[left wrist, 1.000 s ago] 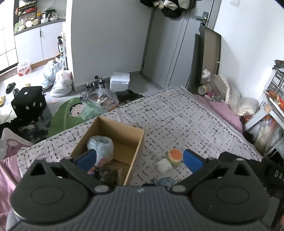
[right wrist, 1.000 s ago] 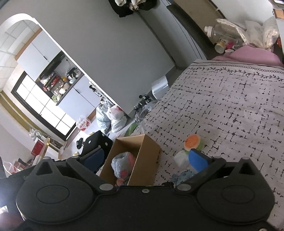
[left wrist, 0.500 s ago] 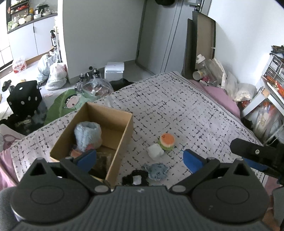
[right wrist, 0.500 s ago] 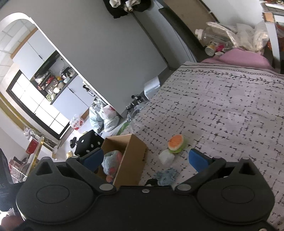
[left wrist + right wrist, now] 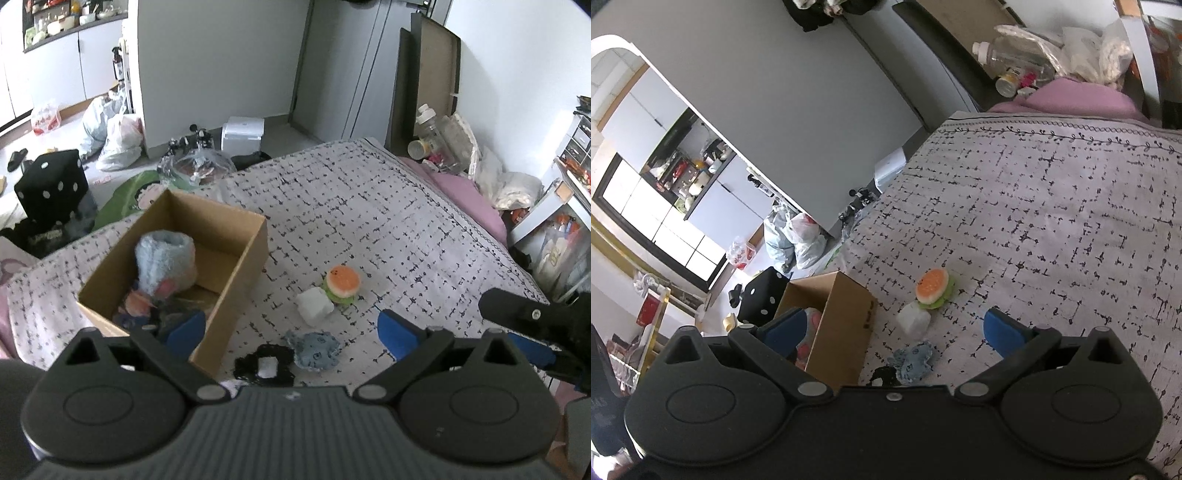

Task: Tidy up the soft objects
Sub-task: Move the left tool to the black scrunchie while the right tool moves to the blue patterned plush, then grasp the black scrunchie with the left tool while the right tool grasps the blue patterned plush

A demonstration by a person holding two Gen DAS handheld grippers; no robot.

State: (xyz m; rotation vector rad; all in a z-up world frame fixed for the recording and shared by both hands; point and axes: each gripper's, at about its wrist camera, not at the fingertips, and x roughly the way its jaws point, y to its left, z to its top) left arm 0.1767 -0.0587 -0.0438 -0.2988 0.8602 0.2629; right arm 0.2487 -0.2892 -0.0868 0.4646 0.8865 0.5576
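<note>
An open cardboard box point(image 5: 236, 254) stands on the patterned bed cover point(image 5: 388, 221) and holds a fluffy light-blue plush point(image 5: 164, 258) and other soft items. To its right lie a burger plush point(image 5: 341, 284), a white soft block point(image 5: 313, 306), a blue soft piece point(image 5: 314, 349) and a black scrunchie point(image 5: 264, 365). My left gripper point(image 5: 290, 334) is open and empty above the near toys. My right gripper point(image 5: 894, 330) is open and empty; it sees the box point(image 5: 842, 332), burger plush point(image 5: 932, 286), white block point(image 5: 914, 321) and blue piece point(image 5: 916, 360).
The right gripper's arm point(image 5: 532, 314) shows at the right edge of the left wrist view. A pink pillow point(image 5: 465, 195), bottles and bags line the bed's far right side. The floor at left holds a black dice cushion point(image 5: 51, 184) and plastic bags point(image 5: 118, 142).
Both grippers have pulled back and up from the bed, so the box and the toys now show in full. Both stay open and empty.
</note>
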